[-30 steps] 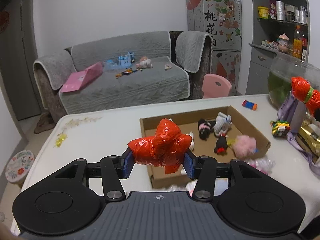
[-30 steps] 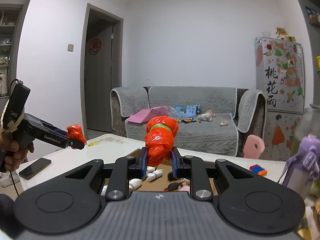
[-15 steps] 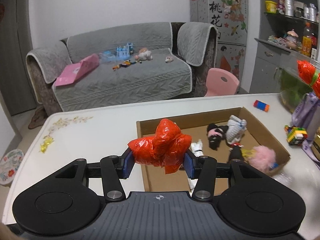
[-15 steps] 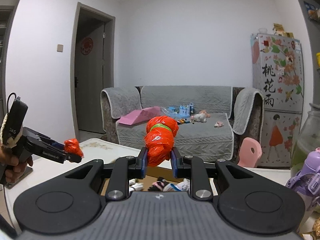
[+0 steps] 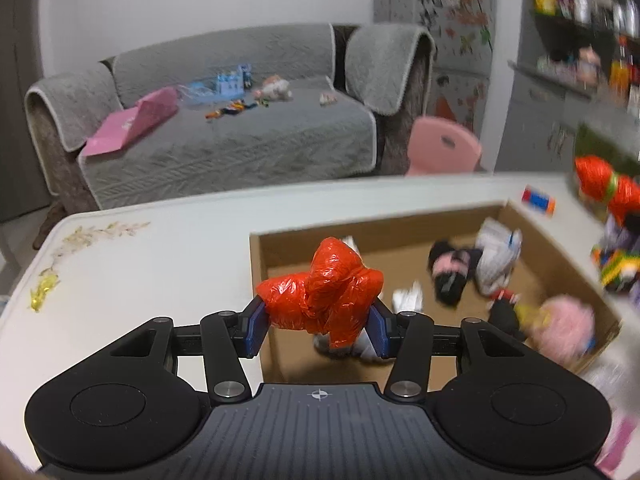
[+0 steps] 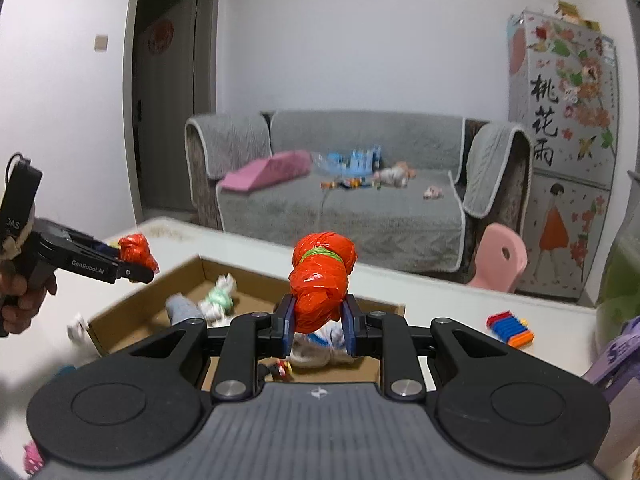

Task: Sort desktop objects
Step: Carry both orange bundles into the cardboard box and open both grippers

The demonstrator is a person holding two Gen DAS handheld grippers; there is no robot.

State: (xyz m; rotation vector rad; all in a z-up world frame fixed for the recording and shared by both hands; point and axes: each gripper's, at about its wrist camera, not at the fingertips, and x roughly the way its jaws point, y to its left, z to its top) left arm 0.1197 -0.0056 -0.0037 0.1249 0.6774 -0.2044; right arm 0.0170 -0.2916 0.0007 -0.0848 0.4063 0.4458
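Note:
My left gripper is shut on a crumpled red plastic bundle, held above the near left corner of an open cardboard box. My right gripper is shut on a second red bundle tied with a green band, held above the box. The left gripper and its bundle also show in the right wrist view at the left. The right bundle shows at the right edge of the left wrist view. The box holds several small toys and socks.
The box lies on a white table. A striped block lies beyond the box. A purple bottle and a block cube stand at the right. A grey sofa and pink chair are behind.
Both grippers have moved forward and tilted down over the box, which now looks closer. Both red bundles stay gripped.

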